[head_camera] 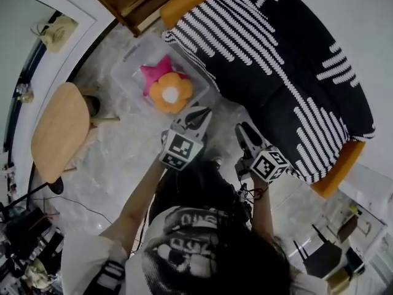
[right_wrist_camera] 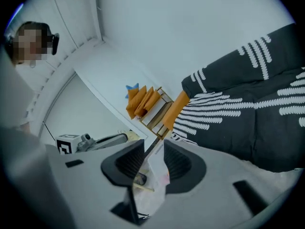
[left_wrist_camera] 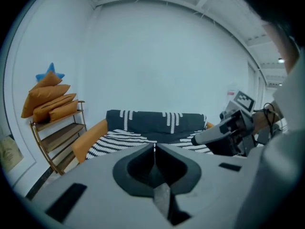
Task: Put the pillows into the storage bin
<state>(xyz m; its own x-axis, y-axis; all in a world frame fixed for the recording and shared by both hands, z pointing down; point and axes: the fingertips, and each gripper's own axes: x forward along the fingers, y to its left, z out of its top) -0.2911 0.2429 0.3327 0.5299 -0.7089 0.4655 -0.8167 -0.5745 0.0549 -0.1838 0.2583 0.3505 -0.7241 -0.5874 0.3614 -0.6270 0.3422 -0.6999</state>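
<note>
Head view: the storage bin [head_camera: 126, 72] sits on the pale marbled floor [head_camera: 123, 158], below the wooden rack [head_camera: 129, 2] in frame and just off the end of the sofa [head_camera: 187, 2]. Two pillows are in it. The pink star pillow [head_camera: 156, 71] is toward the far side and the orange flower pillow [head_camera: 172, 93] lies partly over it, both inside the walls. A black throw with white stripes [head_camera: 270, 60] covers the sofa seat. I hold both tools up in front of me over the floor, side by side but apart. The left tool [head_camera: 199, 110] has its tips near the bin's near corner. The right tool [head_camera: 244, 129] is closer to the sofa edge. Neither touches the bin, the pillows or the sofa. Left gripper view: my left tool's jaws are pressed together, seam closed down the middle, nothing in them. The view looks across at the sofa and throw against a plain white wall [left_wrist_camera: 167, 56]. The rack stands left of the sofa with orange cushions [left_wrist_camera: 47, 101] stacked on top and a blue star pillow [left_wrist_camera: 51, 73] above them. The right tool shows at the right side. Right gripper view: the picture is rolled, with the sofa on the right and the rack with its cushions near the middle. My right tool's jaws stand a narrow gap apart and the pads grip nothing. Through the gap I see something pale with a smudge of pink and orange, too small to say what. The left tool shows at lower left with its marker cube [right_wrist_camera: 66, 144].
</note>
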